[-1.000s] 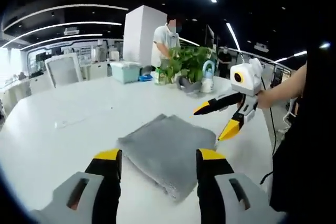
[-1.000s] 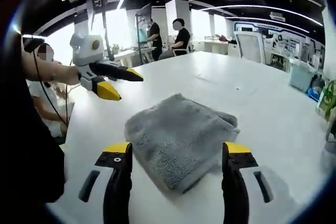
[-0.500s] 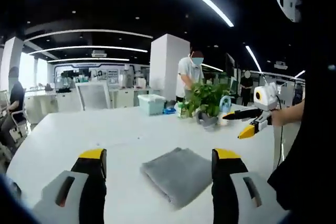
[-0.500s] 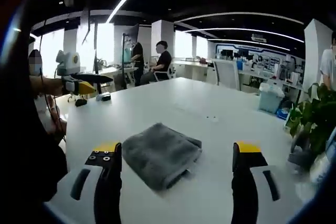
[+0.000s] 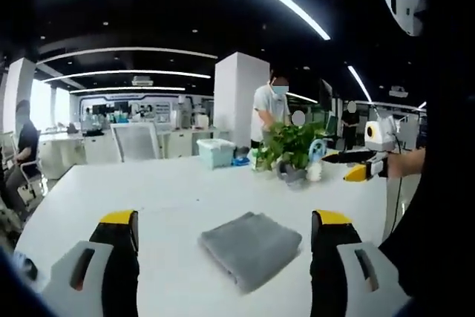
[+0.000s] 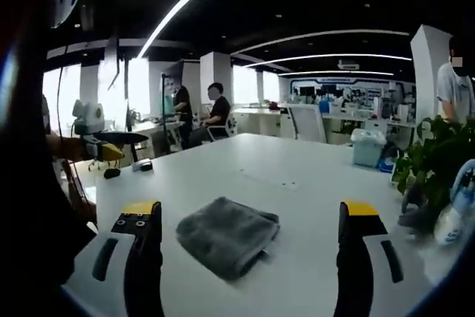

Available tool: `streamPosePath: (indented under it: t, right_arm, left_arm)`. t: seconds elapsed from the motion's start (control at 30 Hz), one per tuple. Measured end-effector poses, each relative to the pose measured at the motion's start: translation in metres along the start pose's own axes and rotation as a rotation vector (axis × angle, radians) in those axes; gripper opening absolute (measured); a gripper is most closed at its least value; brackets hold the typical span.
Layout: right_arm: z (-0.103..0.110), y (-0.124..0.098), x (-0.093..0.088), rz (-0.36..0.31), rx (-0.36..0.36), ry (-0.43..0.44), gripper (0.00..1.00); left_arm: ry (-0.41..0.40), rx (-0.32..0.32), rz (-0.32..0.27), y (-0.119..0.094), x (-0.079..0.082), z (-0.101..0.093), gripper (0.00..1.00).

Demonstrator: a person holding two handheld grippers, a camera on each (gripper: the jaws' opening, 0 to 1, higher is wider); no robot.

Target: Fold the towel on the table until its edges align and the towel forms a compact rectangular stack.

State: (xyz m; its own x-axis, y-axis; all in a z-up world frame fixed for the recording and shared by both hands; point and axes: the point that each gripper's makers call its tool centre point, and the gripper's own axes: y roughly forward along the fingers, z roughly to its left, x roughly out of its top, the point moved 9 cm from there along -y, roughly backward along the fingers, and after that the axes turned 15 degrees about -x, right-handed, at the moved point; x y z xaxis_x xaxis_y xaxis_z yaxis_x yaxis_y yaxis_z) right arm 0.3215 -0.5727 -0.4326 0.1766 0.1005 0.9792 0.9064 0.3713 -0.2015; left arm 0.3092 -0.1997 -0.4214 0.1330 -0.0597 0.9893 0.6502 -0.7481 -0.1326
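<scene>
Nearest in my left gripper view, my left gripper [image 5: 224, 222] stands with its two yellow-tipped jaws spread wide and nothing between them, raised above the white table [image 5: 133, 187]. Past the jaw tips and framed between them lies the grey towel [image 5: 251, 247], folded into a compact layered rectangle, flat on the tabletop, its stacked edges showing along the nearer side. To the right of it, at the height of the table's far end, my right gripper [image 5: 356, 165] reaches in from my hand, well apart from the towel; its black, yellow-tipped jaws look close together there, though at that size I cannot tell from this view alone. Farther along the table stand a leafy potted plant [image 5: 289, 145], a pale blue bottle [image 5: 317, 158] just beside it and a light teal storage box [image 5: 217, 152]; behind them a person in a white shirt [image 5: 269, 113] stands by a white pillar [image 5: 234, 94]. In my right gripper view, my own right jaws rise wide apart around empty air, the same towel [image 6: 226, 234] lying on the table between and beyond their tips, touched by neither. At the left of that view my left gripper [image 6: 111, 142] hangs off the table's edge. Beyond sit an office chair [image 6: 306, 121] and two people at a desk [image 6: 197, 109].
</scene>
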Motion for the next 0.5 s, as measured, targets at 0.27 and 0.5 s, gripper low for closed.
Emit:
streamPosePath:
  t: [0.27,0.5]
  right_arm:
    - [-0.0043,-0.0041,-0.0039,0.022,-0.033,0.000,0.99]
    - [-0.0050,-0.0045,-0.0042,0.026,-0.036,-0.003,0.99]
  left_arm:
    - [-0.008,0.040,-0.031,-0.0079,0.0046,0.0024,0.99]
    - [-0.010,0.051,-0.038,-0.0094,0.0041,0.0010,0.99]
